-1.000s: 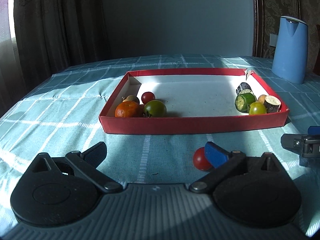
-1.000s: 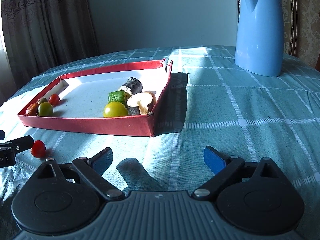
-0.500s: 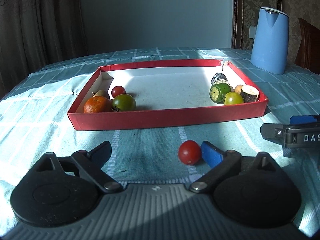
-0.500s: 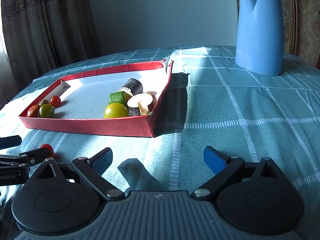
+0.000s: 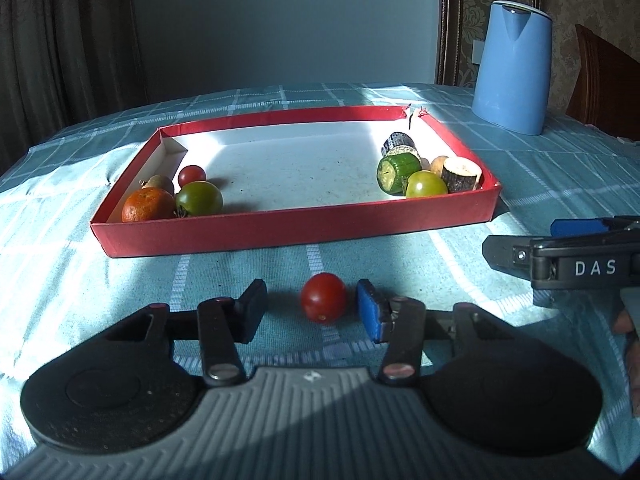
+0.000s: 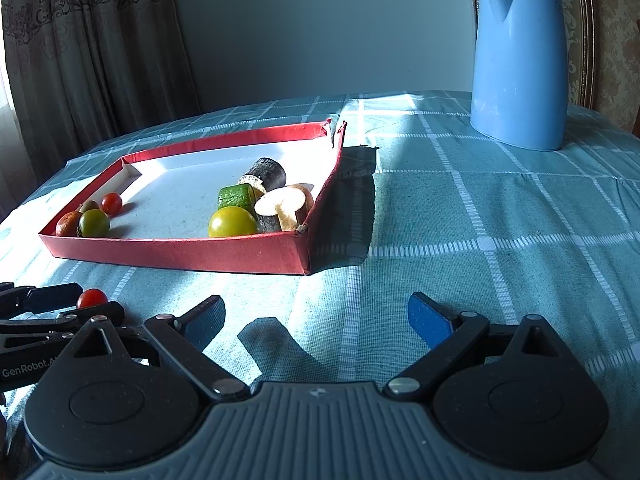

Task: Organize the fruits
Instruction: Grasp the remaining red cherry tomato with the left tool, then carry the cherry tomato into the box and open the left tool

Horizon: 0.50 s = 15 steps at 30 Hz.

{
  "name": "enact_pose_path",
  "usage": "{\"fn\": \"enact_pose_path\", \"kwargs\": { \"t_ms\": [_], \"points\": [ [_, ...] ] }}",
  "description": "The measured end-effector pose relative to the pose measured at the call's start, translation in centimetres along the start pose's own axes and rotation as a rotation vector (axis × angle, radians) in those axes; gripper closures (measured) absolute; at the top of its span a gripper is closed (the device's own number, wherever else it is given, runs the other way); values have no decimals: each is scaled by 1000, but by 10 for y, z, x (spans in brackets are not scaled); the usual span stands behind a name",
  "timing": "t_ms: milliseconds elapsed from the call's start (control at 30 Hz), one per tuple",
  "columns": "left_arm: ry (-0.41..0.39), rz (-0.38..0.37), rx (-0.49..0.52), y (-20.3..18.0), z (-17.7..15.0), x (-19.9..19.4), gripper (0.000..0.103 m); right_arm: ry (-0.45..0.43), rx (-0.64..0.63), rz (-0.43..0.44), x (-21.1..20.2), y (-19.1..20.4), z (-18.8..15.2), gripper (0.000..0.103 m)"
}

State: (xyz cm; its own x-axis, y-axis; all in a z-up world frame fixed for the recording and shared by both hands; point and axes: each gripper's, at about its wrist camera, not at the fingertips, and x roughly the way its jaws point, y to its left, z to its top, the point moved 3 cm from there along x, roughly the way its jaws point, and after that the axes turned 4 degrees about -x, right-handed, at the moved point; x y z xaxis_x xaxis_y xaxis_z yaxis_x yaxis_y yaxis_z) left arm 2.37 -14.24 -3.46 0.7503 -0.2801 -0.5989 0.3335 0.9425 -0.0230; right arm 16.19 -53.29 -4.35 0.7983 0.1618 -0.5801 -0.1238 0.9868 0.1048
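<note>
Red cherry tomato (image 5: 323,297) sits untouched between the parted left gripper (image 5: 310,308) fingers; right gripper (image 6: 316,316) gapes wide.

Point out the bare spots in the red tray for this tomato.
The tray's white middle is bare, between the orange cluster at its left end and the cucumber cluster at its right. Both ends are crowded. The tomato sits between the left gripper's open fingers.

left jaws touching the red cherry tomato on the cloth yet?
Apart. The left wrist view shows teal cloth on both sides of the small round red cherry tomato, between it and the left gripper's jaws.
</note>
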Motion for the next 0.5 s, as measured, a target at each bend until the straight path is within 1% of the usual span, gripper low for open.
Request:
{"fn": "enact_pose_path", "kwargs": {
  "t_ms": [33, 100, 233, 300, 433, 500],
  "points": [
    [-3, -2, 5, -1, 0, -1, 70, 0, 0, 0, 0, 0, 0, 5],
    [-4, -9, 14, -3, -1, -4, 82, 0, 0, 0, 0, 0, 0, 5],
    [-27, 2, -1, 2, 0, -12, 82, -1, 3, 2, 0, 0, 0, 5],
    [-59, 14, -13, 7, 8, -19, 82, -1, 3, 2, 0, 0, 0, 5],
    [-125, 83, -56, 24, 32, -27, 82, -1, 3, 2, -1, 0, 0, 5],
    [-142, 119, -69, 33, 46, -23, 82, -1, 3, 2, -1, 0, 0, 5]
  ]
}}
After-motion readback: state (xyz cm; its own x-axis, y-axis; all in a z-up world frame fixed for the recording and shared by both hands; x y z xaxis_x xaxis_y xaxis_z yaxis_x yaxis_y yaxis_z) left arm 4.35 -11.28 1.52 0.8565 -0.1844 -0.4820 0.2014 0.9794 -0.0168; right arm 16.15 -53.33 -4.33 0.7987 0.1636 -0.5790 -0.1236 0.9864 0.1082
